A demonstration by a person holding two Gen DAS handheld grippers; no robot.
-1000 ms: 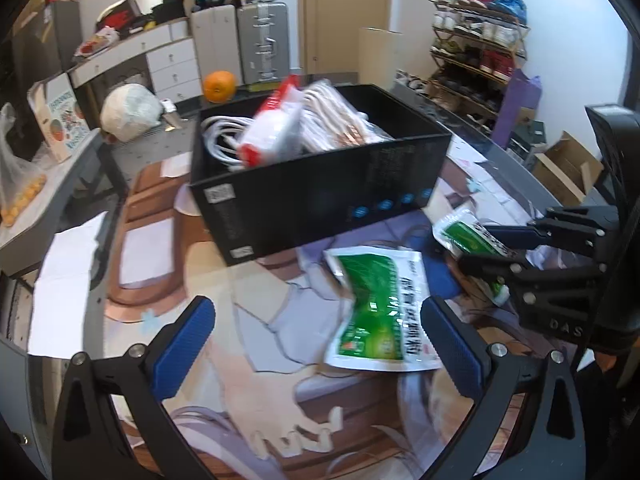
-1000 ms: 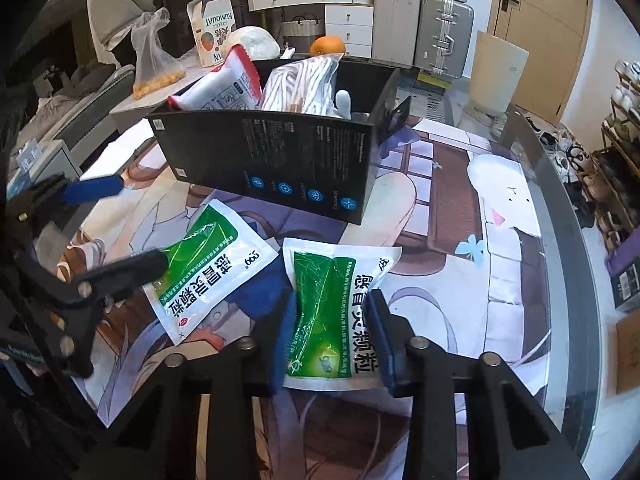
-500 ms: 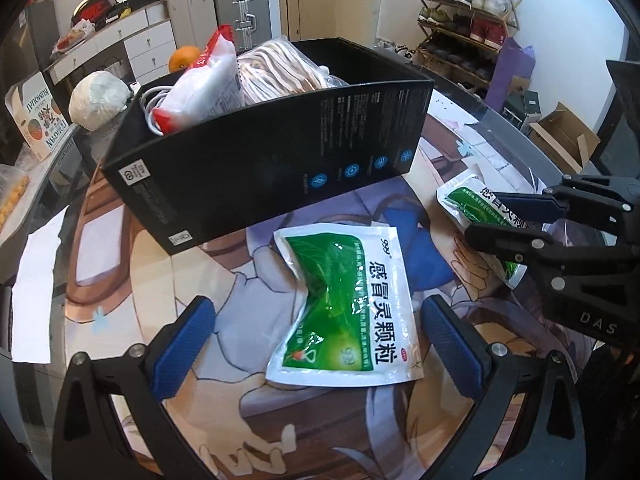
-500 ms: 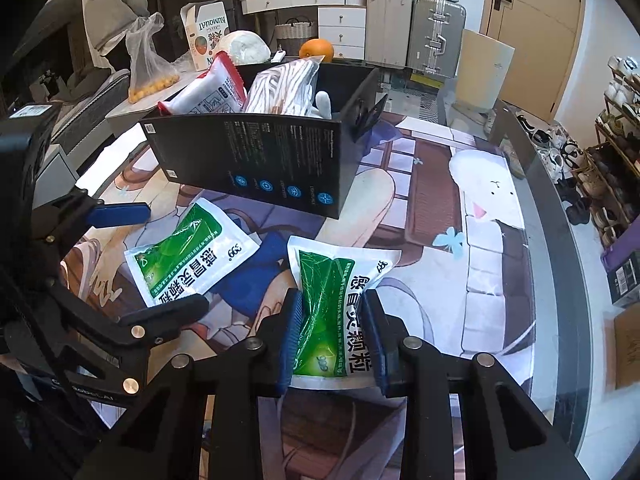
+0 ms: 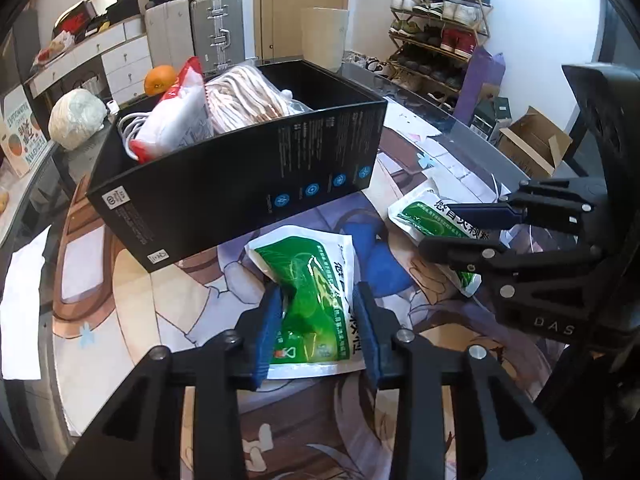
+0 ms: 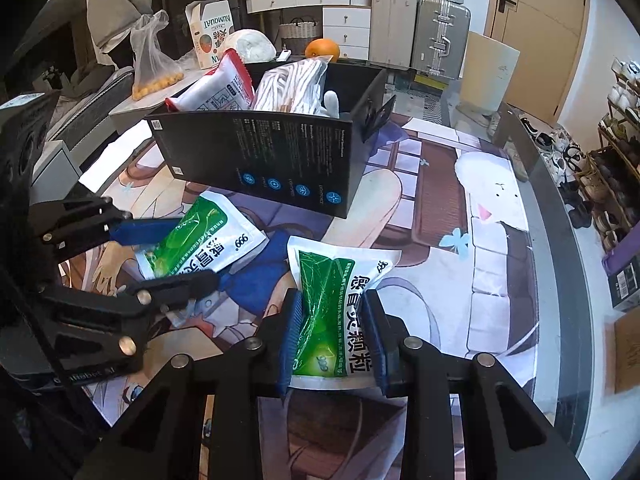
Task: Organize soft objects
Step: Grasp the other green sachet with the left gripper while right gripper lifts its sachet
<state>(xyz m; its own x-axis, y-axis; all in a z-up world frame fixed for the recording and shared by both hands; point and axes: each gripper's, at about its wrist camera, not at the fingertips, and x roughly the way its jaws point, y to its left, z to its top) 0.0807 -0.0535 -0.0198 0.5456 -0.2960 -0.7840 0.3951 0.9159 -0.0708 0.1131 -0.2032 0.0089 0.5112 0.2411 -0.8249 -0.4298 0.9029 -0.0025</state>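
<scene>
We have two green sachets flat on the bench's printed mat, both just in front of the black box (image 5: 240,184), well in from the bench's edges. Our left tongs (image 5: 316,328) are closing on the left green sachet (image 5: 316,280), blue pads pressing its crumpled sides. Our right tongs (image 6: 334,332) sit narrow, clamped on the right green sachet (image 6: 340,304), which buckles between the pads. Inside the box stand a red-and-white pouch (image 5: 176,120) and a striped packet (image 5: 248,96), leaning together toward its far left corner.
</scene>
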